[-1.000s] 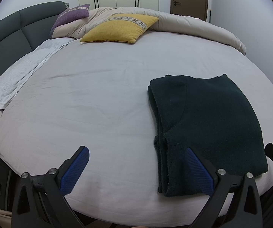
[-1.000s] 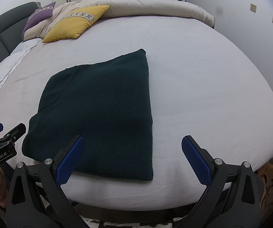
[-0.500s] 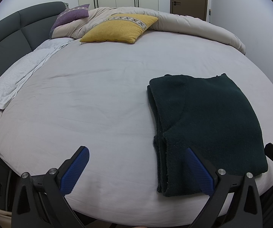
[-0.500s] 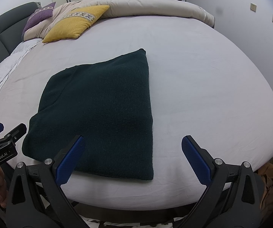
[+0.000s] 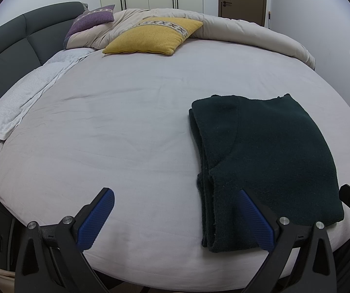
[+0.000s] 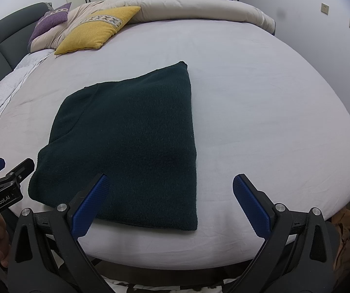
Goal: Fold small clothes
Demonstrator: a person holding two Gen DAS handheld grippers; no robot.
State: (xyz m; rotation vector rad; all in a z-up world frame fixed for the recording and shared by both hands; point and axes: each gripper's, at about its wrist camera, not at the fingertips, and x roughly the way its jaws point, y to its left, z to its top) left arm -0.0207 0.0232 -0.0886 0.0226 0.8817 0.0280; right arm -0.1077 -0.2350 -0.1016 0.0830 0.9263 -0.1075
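A dark green knitted garment [image 5: 267, 156] lies folded in a flat rectangle on the bed's pale sheet [image 5: 126, 127], near the front edge. It also shows in the right wrist view [image 6: 131, 144]. My left gripper [image 5: 175, 210] is open and empty, held just off the bed's front edge, left of the garment's stacked fold edges. My right gripper [image 6: 170, 197] is open and empty, above the garment's near right corner without touching it. The left gripper also shows at the left edge of the right wrist view [image 6: 4, 173].
A yellow cushion [image 5: 150, 36], a purple cushion [image 5: 92, 22] and a rolled beige duvet [image 5: 248, 31] lie at the far side. A white towel [image 5: 21, 102] lies along the dark headboard [image 5: 4, 46]. Walls and a door stand behind.
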